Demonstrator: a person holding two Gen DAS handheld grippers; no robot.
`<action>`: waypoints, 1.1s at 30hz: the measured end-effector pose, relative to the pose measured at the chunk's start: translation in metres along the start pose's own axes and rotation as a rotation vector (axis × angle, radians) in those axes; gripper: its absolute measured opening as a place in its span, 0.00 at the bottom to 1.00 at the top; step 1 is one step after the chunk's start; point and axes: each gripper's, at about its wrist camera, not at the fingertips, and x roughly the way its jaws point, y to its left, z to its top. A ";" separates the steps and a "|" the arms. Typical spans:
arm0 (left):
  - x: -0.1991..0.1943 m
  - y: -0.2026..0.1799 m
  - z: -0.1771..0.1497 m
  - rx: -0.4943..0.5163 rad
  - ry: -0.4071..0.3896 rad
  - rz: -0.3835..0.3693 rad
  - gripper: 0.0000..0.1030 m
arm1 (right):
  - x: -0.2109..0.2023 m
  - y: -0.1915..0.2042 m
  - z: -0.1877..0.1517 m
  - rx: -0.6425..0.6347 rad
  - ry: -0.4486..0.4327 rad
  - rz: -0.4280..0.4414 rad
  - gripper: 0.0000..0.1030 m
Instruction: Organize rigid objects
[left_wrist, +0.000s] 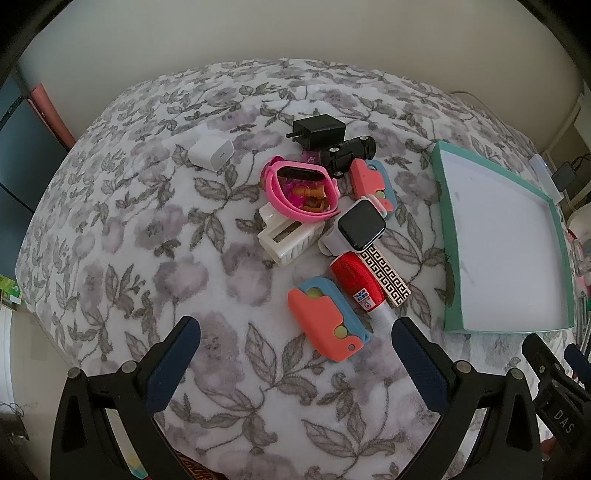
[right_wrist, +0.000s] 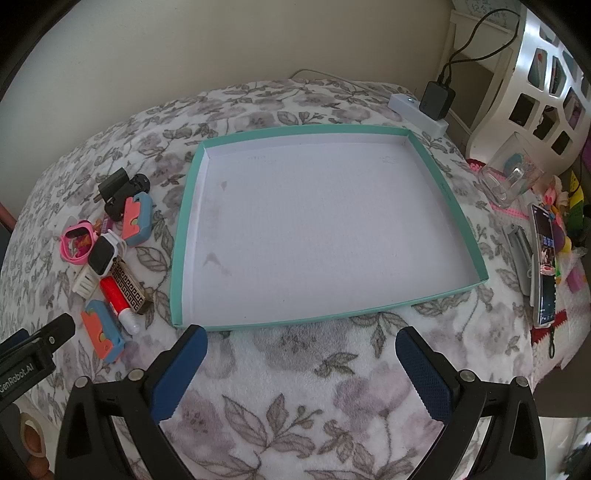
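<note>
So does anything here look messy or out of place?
Yes. The small rigid items sit in a jumbled pile on the floral blanket, several overlapping, while the teal-rimmed cardboard tray beside them holds nothing, only faint stains.

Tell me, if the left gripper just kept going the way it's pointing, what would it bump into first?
Probably the floral blanket itself: the open left gripper tilts steeply down at bare fabric. The orange-and-blue toy lies just ahead, so it might be clipped; depth is unclear.
</note>
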 end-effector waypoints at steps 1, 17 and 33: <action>0.000 0.000 0.000 0.000 -0.001 0.001 1.00 | 0.000 0.001 0.000 -0.001 -0.001 -0.001 1.00; 0.000 0.001 -0.002 0.004 0.002 0.008 1.00 | 0.000 0.001 0.000 -0.003 0.001 -0.003 1.00; 0.003 0.001 -0.001 0.008 0.016 0.018 1.00 | 0.000 0.002 -0.001 -0.008 0.002 -0.004 1.00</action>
